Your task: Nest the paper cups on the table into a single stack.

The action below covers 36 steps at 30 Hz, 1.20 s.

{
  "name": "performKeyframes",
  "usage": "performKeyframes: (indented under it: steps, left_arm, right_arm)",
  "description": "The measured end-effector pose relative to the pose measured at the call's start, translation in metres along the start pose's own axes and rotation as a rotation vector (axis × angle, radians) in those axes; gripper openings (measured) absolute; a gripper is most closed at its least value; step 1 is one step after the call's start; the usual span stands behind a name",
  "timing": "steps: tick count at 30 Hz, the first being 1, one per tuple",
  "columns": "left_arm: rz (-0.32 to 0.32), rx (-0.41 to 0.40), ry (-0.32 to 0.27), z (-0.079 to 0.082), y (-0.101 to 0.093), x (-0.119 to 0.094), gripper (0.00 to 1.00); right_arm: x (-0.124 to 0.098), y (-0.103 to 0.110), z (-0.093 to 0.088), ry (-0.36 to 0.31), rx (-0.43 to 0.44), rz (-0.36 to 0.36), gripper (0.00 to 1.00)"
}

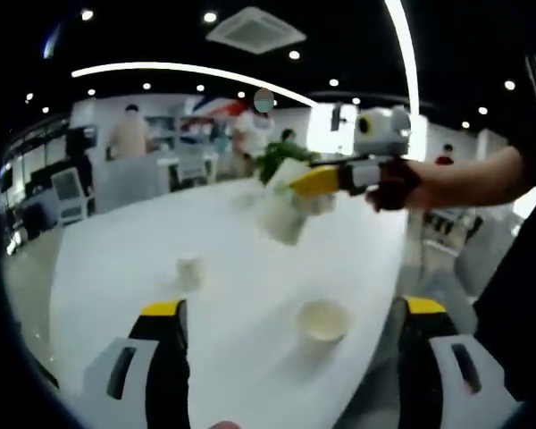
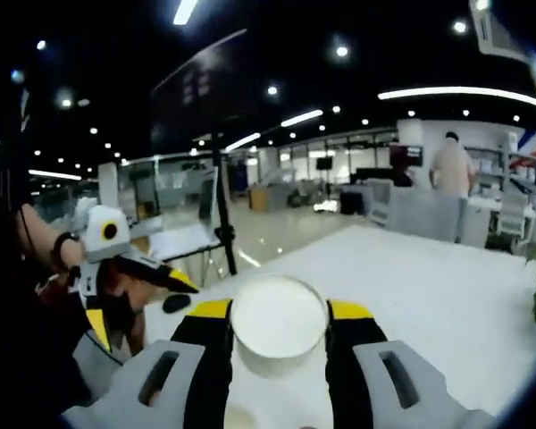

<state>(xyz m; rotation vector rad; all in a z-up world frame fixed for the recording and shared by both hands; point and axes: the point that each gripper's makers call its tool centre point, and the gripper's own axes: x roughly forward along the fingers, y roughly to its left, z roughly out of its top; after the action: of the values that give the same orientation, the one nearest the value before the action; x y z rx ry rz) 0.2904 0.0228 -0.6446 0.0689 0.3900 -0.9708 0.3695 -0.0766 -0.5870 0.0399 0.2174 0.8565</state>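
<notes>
Between the right claw [image 2: 279, 344], a paper cup [image 2: 278, 324], base hidden.

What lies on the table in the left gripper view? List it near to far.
Open paper cup nearest, → small cup further back, → cup held above the table in the right tongs.

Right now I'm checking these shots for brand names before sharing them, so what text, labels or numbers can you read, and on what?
No text can be read in either view.
White paper cup held between the right gripper fingers: plain, no print.
Two white paper cups on the white table: no markings seen.
Background screens and shelves: too blurred to read.
</notes>
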Motion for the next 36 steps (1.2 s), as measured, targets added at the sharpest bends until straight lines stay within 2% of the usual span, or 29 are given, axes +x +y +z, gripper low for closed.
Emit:
performKeyframes:
  steps: [6,7,9,13,17,20,25,28,32,33,36]
  left_arm:
    - [-0.047,-0.039,-0.034,0.01,-0.017,0.004,0.93]
    - [-0.057,-0.049,-0.034,0.011,-0.02,0.005,0.92]
    - [-0.097,-0.085,-0.035,0.012,-0.029,0.006,0.91]
    - [-0.109,-0.081,-0.03,0.013,-0.036,0.007,0.88]
    - [-0.159,-0.08,-0.047,0.02,-0.05,0.008,0.84]
    - [-0.169,-0.055,-0.064,0.026,-0.056,0.009,0.8]
    - [-0.172,-0.075,-0.091,0.036,-0.055,0.007,0.75]
    - [-0.18,-0.138,-0.153,0.048,-0.053,0.004,0.72]
    - [-0.197,-0.138,-0.181,0.053,-0.053,0.0,0.6]
    - [-0.195,-0.134,-0.191,0.054,-0.053,0.0,0.59]
    - [-0.212,-0.151,-0.215,0.057,-0.055,-0.002,0.53]
  right_arm:
    - [-0.007,0.017,0.001,-0.072,0.104,0.029,0.37]
    - [-0.007,0.022,-0.002,-0.076,0.141,0.045,0.37]
    - [-0.008,0.027,-0.003,-0.102,0.15,0.055,0.37]
    - [-0.008,0.041,-0.004,-0.12,0.184,0.086,0.37]
    - [-0.007,0.054,-0.001,-0.144,0.22,0.117,0.37]
    - [-0.006,0.057,0.004,-0.195,0.308,0.134,0.37]
    - [-0.01,0.055,0.001,-0.231,0.384,0.135,0.37]
    - [-0.014,0.055,-0.001,-0.252,0.427,0.14,0.37]
    - [-0.018,0.056,-0.007,-0.256,0.464,0.145,0.37]
    - [-0.02,0.057,-0.008,-0.262,0.498,0.158,0.37]
    - [-0.025,0.058,-0.011,-0.274,0.528,0.177,0.37]
